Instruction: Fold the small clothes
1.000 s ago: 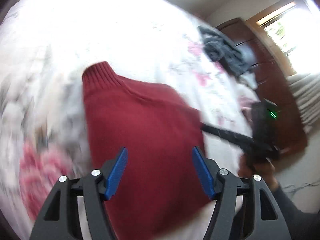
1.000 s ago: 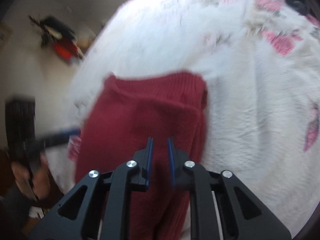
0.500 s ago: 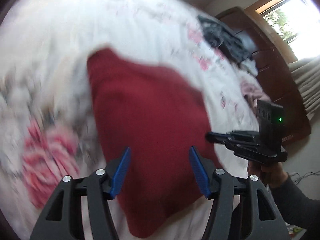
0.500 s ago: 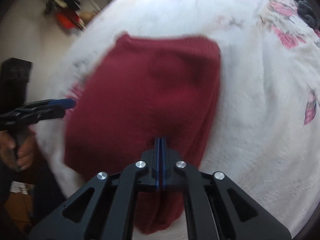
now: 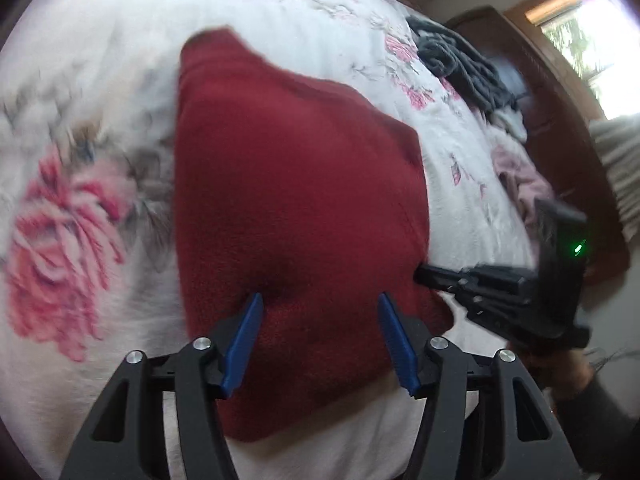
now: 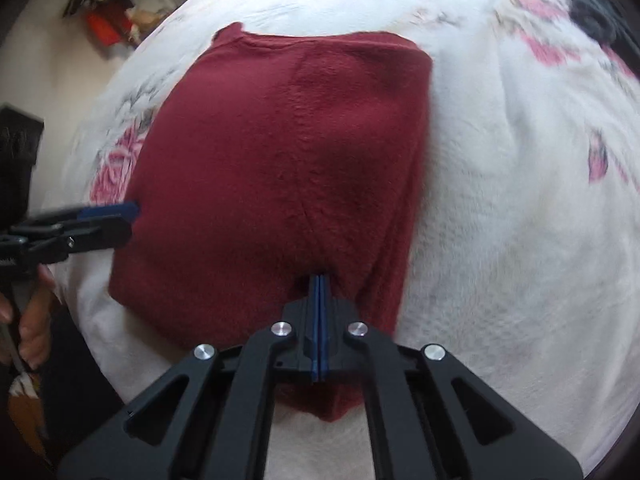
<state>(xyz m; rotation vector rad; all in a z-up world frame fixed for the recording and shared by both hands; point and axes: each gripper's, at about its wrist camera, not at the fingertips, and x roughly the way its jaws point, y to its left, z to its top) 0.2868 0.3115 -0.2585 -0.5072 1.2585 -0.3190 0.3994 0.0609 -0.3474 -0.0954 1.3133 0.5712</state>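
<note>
Red sweater, right gripper pinching, left gripper spread

Both wrist views look down close over bed, sharing red sweater from opposite sides.

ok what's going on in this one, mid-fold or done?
Mid-fold, by the look of it. A person with a claw in each hand is working a dark red knit sweater lying on a white floral bedspread. The right claw is shut, seemingly pinching the near edge of the sweater. The left claw is open, poised over the sweater and gripping nothing. A pile of grey clothes lies further back on the bed.
</note>
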